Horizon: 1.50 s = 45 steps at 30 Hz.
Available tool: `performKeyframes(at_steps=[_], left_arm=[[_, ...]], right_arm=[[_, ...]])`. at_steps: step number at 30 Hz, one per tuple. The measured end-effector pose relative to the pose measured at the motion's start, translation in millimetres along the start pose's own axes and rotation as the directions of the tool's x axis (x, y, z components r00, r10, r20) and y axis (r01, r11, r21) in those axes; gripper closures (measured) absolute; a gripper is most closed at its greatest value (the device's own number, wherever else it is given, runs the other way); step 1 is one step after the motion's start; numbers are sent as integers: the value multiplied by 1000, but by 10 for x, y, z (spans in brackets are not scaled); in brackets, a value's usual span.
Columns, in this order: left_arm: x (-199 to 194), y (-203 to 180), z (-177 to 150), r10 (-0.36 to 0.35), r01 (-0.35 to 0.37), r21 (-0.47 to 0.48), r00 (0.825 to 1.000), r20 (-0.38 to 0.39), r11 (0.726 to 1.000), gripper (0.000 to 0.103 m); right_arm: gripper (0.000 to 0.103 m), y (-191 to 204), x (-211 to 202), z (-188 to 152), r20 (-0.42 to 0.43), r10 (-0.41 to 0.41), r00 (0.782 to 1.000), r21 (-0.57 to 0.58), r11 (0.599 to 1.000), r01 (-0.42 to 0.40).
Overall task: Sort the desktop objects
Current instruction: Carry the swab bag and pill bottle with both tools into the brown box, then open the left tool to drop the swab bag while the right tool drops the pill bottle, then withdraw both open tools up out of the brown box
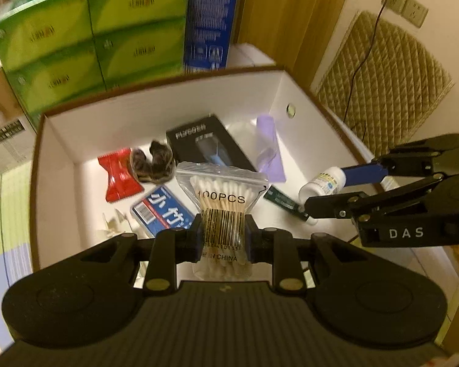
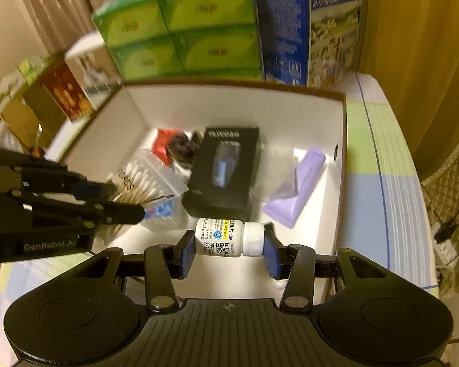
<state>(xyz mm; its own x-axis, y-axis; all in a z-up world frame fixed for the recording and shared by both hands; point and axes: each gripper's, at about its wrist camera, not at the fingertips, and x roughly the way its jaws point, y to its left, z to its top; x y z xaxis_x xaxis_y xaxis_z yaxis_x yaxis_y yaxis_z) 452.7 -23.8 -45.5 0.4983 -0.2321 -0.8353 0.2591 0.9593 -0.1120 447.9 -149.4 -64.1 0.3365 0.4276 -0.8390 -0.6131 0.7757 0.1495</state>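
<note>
- In the left wrist view, I see my left gripper [image 1: 223, 237] closed tight on a clear plastic bag of cotton swabs [image 1: 222, 205]; the blue pads pinch it at the barcode, so the bag is squeezed into a waist there.
- The bag hangs above the open white box [image 1: 156, 113], a cardboard box with a brown edge and smooth white walls.
- Inside the box lie a black carton [image 1: 211, 143] with a blue device printed on it, a soft purple tube [image 1: 269, 150], a shiny red wrapper [image 1: 119, 177], a dark crumpled lump [image 1: 154, 162], a blue card pack [image 1: 165, 214] and a small dark green pack [image 1: 283, 198].
- At the right side of this view my right gripper [image 1: 330, 191] holds a white pill bottle [image 1: 321, 185] over the box's right part.
- In the right wrist view, the right gripper [image 2: 229, 246] is partly open and clamped on the pill bottle [image 2: 226, 238]; the bottle lies sideways, one pad on the bottom, the other on the ribbed white cap.
- The bottle is above the near part of the white box [image 2: 229, 104], just in front of the black carton [image 2: 226, 168] and beside the purple tube [image 2: 300, 189].
- The left gripper [image 2: 128, 202] comes from the left with the swab bag [image 2: 147, 177] over the box's left part.
- Behind the box stand glossy green cartons [image 2: 192, 30] and a tall blue carton [image 2: 284, 27]; they are blurred.
</note>
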Motion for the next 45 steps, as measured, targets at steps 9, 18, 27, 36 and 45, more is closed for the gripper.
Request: performKeyframes(at_steps=[9,18,27,36,45], left_arm=[[366,48,-4,-24,28,22,988,-150,999,82],[578,78,6,-31,33,8,979,-200,999,78],[456,139,50,-22,23,6,988,-150,1000,51],[138,259,-10,64,-65,-8,995,-73,998,34],[-397,271,-200,155,-155,-22,987,43,988,12]], right_arm=[[59,-77,193,64,-102,8,995,-30,1000,-11],[59,-65,348,83,-145,40,989,-20,999,-43],[59,-96,428,65,-153,65,986,7,998,-65],[33,-57,330,19,-62,105,992,26,994,-104],[2,67,-211,-170,99,60,993,26,998,-63]])
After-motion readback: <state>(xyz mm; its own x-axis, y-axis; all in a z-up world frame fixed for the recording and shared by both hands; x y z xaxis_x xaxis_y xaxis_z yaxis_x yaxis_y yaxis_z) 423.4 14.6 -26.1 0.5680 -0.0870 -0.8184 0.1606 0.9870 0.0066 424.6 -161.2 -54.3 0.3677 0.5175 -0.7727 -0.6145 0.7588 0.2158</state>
